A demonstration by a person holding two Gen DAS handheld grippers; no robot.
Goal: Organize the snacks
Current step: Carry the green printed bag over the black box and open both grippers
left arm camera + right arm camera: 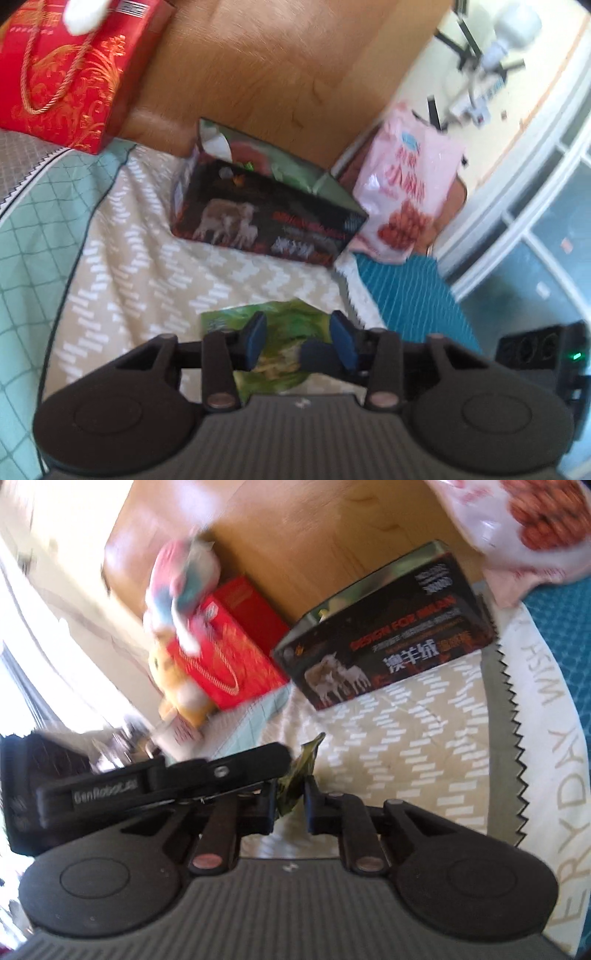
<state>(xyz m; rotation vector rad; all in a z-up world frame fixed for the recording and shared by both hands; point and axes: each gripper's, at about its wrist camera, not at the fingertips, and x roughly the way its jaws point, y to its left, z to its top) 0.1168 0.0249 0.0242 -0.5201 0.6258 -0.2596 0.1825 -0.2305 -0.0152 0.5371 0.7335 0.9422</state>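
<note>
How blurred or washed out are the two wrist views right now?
Left wrist: motion-smeared; black box print unreadable, pink snack bag soft, floor upper right bright. Right wrist: left edge blown out by window light, plush toys streaked, black box lettering legible; fisheye bends both.

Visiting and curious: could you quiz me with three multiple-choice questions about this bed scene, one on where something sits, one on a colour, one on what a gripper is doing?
1. Where does the pink snack bag stand?
A. beside the black box, against the wooden headboard
B. inside the red gift bag
C. on the floor

2. What colour is the gift bag with rope handles?
A. blue
B. red
C. white

3. What is the right gripper doing?
A. hanging wide open over bare bedding
B. pinching the green snack packet
C. gripping the black box

Answers:
1 A, it leans by the black box at the headboard.
2 B, red with gold pattern.
3 B, its jaws are nearly shut on the green snack packet.
</note>
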